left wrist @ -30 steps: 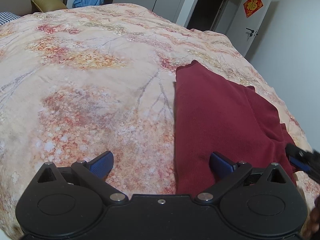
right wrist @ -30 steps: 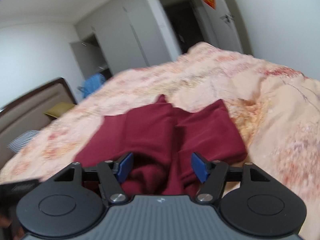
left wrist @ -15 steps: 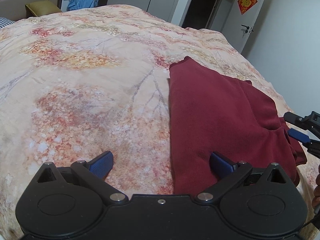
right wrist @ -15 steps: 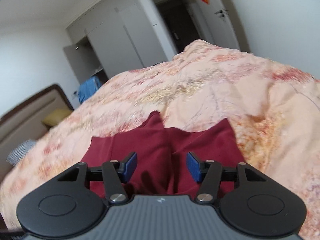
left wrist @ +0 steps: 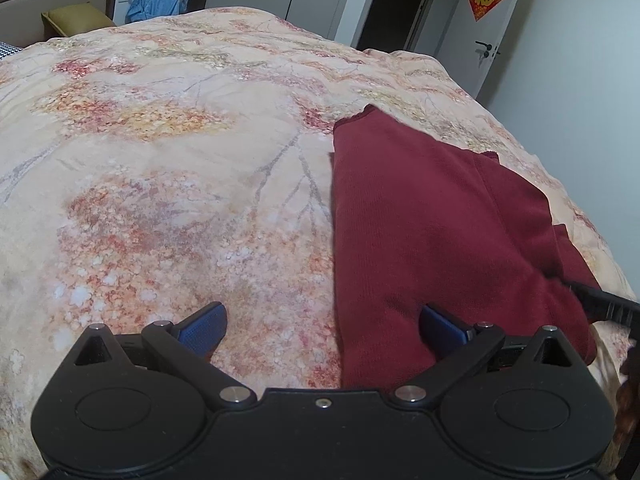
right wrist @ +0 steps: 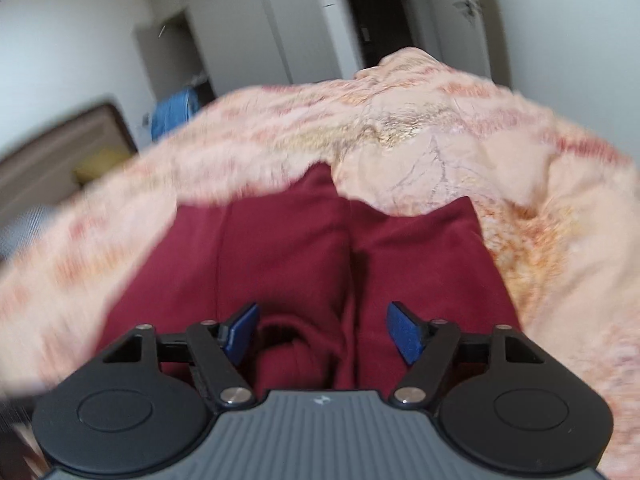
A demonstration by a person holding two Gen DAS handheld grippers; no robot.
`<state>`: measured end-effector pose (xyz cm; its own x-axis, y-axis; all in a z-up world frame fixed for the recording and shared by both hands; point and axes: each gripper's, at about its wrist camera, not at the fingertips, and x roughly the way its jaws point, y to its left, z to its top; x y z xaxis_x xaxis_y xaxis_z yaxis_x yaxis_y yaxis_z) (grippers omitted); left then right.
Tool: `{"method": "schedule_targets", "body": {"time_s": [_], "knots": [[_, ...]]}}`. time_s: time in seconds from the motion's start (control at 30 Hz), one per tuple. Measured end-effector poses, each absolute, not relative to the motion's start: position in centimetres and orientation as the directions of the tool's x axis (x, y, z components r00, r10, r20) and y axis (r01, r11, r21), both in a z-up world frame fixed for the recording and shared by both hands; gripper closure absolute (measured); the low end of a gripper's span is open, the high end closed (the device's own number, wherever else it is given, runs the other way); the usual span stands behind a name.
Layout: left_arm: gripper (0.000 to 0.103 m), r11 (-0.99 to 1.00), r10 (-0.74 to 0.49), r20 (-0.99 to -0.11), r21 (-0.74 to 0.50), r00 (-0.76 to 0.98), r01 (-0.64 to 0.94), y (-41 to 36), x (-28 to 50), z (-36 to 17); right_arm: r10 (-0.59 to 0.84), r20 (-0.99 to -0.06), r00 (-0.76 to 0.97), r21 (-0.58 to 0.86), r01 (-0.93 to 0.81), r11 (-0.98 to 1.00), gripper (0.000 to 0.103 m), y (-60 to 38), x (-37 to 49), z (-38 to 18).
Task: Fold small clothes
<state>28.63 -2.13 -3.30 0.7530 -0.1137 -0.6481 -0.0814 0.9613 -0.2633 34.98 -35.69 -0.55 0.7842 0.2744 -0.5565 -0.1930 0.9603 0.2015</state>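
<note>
A dark red garment (left wrist: 432, 220) lies partly folded on the floral bedspread (left wrist: 180, 168), right of centre in the left wrist view. My left gripper (left wrist: 322, 326) is open and empty, low over the bed at the garment's near left edge. Its right finger (left wrist: 440, 330) is over the cloth. In the right wrist view the same garment (right wrist: 304, 248) fills the middle, with a bunched fold between the fingers. My right gripper (right wrist: 324, 330) is open just above that fold, holding nothing. Its black tip shows at the right edge of the left wrist view (left wrist: 600, 302).
The bedspread bunches up in ridges behind the garment (right wrist: 420, 168). A headboard and yellow pillow (left wrist: 76, 20) sit at the far left. Blue clothing (left wrist: 160, 0) hangs by the wardrobe. A doorway (left wrist: 396, 4) and a white door are at the back right.
My right gripper has dropped closer to the garment and opened wider; its view is blurred by motion. My left gripper has barely moved and stays open.
</note>
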Motion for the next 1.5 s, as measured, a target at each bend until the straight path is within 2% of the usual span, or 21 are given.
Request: {"method": "schedule_targets", "body": {"time_s": [0.1,0.23,0.33,0.4,0.53,0.63,0.7,0.83,0.9,0.97,1.17,1.27,1.37,1.5], "knots": [[0.000,0.962,-0.114,-0.649,-0.261,0.752,-0.080,-2.2,28.6,-3.3,0.197,-0.552,0.810,0.029,-0.217,0.976,0.016,-34.5,33.0,-1.1],[0.000,0.963,-0.116,-0.649,-0.260,0.752,-0.076,-2.2,28.5,-3.3,0.145,-0.521,0.841,-0.042,-0.195,0.980,0.013,-34.3,31.7,-0.4],[0.000,0.963,-0.113,-0.649,-0.258,0.752,-0.078,-2.3,28.4,-3.3,0.173,-0.461,0.871,-0.012,-0.201,0.980,0.010,-34.9,31.0,0.7],[0.000,0.964,-0.110,-0.649,-0.254,0.753,-0.078,-2.3,28.4,-3.4,0.211,-0.423,0.881,0.039,-0.215,0.976,0.002,-35.4,31.1,1.4],[0.000,0.965,-0.106,-0.648,-0.249,0.754,-0.078,-2.5,28.3,-3.4,0.251,-0.401,0.881,0.133,-0.215,0.968,0.002,-35.7,32.8,2.1],[0.000,0.966,-0.107,-0.647,-0.248,0.755,-0.077,-2.5,28.3,-3.4,0.266,-0.411,0.872,0.187,-0.205,0.961,0.018,-35.5,35.0,1.6],[0.000,0.966,-0.110,-0.646,-0.249,0.755,-0.073,-2.5,28.3,-3.4,0.265,-0.437,0.859,0.217,-0.185,0.958,0.038,-35.2,36.5,1.1],[0.000,0.967,-0.111,-0.643,-0.247,0.758,-0.067,-2.5,28.3,-3.4,0.231,-0.471,0.851,0.216,-0.143,0.966,0.063,-34.5,37.6,-0.2],[0.001,0.972,-0.109,-0.643,-0.227,0.758,-0.053,-3.0,28.3,-3.3,0.223,-0.450,0.865,0.193,-0.150,0.970,0.087,-34.1,37.1,-0.4],[0.001,0.976,-0.132,-0.643,-0.216,0.754,-0.013,-3.8,28.4,-3.0,0.217,-0.419,0.882,0.153,-0.167,0.974,0.094,-33.9,36.5,-0.4],[0.001,0.970,-0.234,-0.644,-0.204,0.729,0.132,-7.7,29.4,-1.8,0.211,-0.326,0.922,0.143,-0.172,0.975,0.096,-35.7,36.5,2.2],[0.001,0.959,-0.283,-0.634,-0.211,0.719,0.191,-9.4,29.7,-1.5,0.156,-0.299,0.941,0.116,-0.127,0.985,0.097,-37.3,37.0,3.4],[0.001,0.948,-0.317,-0.637,-0.239,0.703,0.211,-9.9,29.6,-1.9,0.093,-0.324,0.942,0.138,-0.050,0.989,0.097,-39.6,38.2,3.4],[0.001,0.941,-0.331,-0.632,-0.272,0.701,0.200,-8.9,29.3,-2.3,0.130,-0.404,0.906,0.122,-0.087,0.989,0.095,-40.7,39.9,1.2]]}}
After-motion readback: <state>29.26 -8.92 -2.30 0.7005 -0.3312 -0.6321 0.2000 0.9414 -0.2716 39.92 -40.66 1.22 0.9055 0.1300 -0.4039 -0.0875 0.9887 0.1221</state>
